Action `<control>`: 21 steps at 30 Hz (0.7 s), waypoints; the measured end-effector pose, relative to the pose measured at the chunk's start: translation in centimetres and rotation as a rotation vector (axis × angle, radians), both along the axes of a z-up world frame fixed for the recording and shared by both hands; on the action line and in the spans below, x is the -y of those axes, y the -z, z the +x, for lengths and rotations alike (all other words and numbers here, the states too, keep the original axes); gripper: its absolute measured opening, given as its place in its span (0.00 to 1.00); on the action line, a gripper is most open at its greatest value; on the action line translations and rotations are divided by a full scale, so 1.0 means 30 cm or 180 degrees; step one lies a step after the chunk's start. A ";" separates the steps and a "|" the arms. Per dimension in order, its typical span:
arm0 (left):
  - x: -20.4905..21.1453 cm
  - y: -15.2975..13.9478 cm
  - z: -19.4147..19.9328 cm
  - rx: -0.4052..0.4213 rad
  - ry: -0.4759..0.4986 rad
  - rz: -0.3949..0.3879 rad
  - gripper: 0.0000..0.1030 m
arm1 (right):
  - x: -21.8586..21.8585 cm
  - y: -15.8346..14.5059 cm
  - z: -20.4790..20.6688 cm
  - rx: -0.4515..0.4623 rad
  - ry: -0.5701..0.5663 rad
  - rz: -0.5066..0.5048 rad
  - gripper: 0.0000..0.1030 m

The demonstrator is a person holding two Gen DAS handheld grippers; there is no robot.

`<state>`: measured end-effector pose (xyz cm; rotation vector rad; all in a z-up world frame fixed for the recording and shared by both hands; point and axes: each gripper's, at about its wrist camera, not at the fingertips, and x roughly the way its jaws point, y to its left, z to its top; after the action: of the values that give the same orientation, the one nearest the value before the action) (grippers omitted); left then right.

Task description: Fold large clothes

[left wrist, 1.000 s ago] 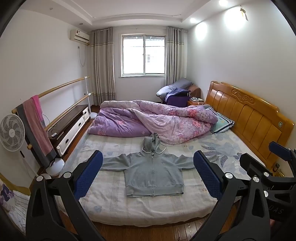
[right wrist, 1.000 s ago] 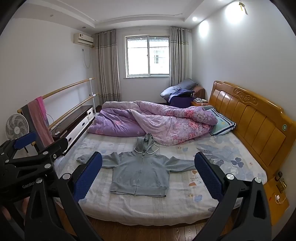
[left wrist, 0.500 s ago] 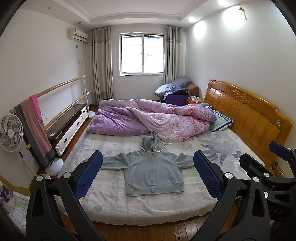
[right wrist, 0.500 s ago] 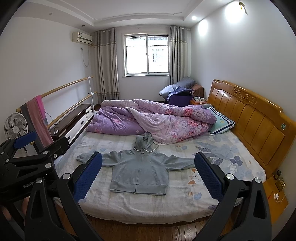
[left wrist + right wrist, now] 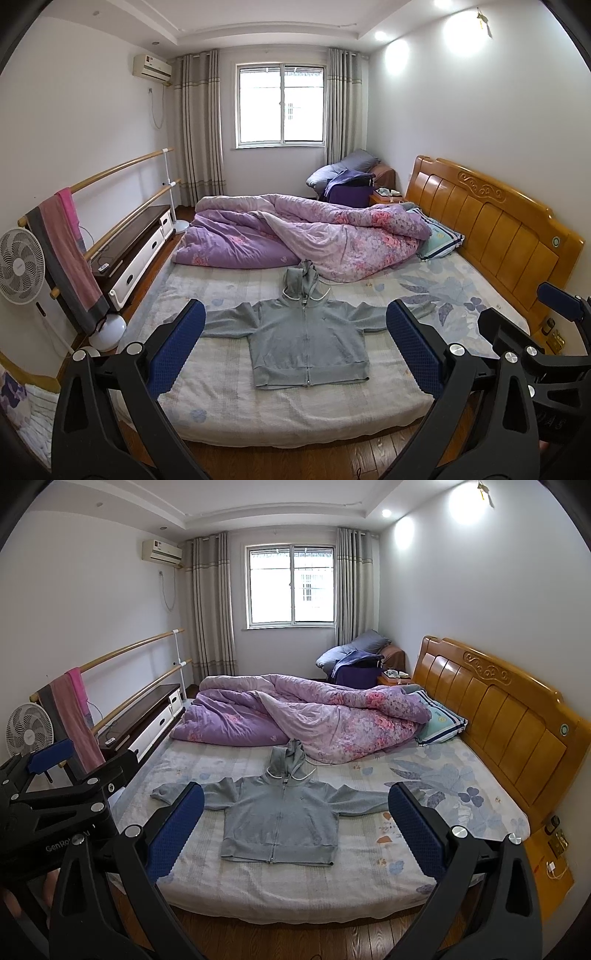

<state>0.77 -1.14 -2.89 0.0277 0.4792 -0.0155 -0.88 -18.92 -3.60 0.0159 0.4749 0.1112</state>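
Note:
A grey zip hoodie (image 5: 308, 341) lies flat, front up, on the bed (image 5: 258, 410), sleeves spread out and hood pointing away; it also shows in the right wrist view (image 5: 280, 821). My left gripper (image 5: 295, 350) is open and empty, held in the air short of the bed's near edge. My right gripper (image 5: 295, 830) is open and empty too, at about the same distance. The right gripper shows at the right edge of the left wrist view (image 5: 535, 332), and the left gripper at the left edge of the right wrist view (image 5: 66, 775).
A rumpled purple quilt (image 5: 295, 236) and a pillow (image 5: 439, 240) lie on the far half of the bed. A wooden headboard (image 5: 498, 229) stands on the right. On the left are a fan (image 5: 18, 269), a rail with towels (image 5: 62, 251) and a low cabinet (image 5: 133, 251). Wooden floor (image 5: 295, 461) lies below.
Both views have drifted slightly, so the bed and hoodie sit a touch lower and farther. Both grippers stay open and the hoodie has not moved.

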 end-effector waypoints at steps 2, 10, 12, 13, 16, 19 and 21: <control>0.000 0.008 0.004 -0.0007 0.0003 0.0049 0.95 | -0.012 0.004 0.004 -0.0016 0.0008 -0.0004 0.93; -0.108 0.020 0.041 -0.0371 0.0011 0.0175 0.95 | -0.082 0.025 0.033 -0.0098 0.0027 0.0001 0.93; -0.133 0.026 0.052 -0.0438 0.0009 0.0151 0.95 | -0.101 0.033 0.044 -0.0121 0.0033 0.0007 0.93; -0.146 0.028 0.059 -0.0487 0.0007 0.0147 0.95 | -0.111 0.038 0.051 -0.0140 0.0039 0.0011 0.93; -0.178 0.036 0.081 -0.0488 0.0003 0.0121 0.95 | -0.138 0.057 0.070 -0.0176 0.0048 0.0025 0.93; -0.202 0.053 0.116 -0.0444 -0.0026 0.0099 0.95 | -0.164 0.075 0.091 -0.0195 0.0061 0.0003 0.93; -0.215 0.064 0.147 -0.0431 -0.0053 0.0121 0.95 | -0.174 0.093 0.123 -0.0229 0.0048 -0.0004 0.93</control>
<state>5.17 5.32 -4.81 0.0601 0.6151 0.0080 2.82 -13.69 -6.37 0.0222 0.5466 0.0957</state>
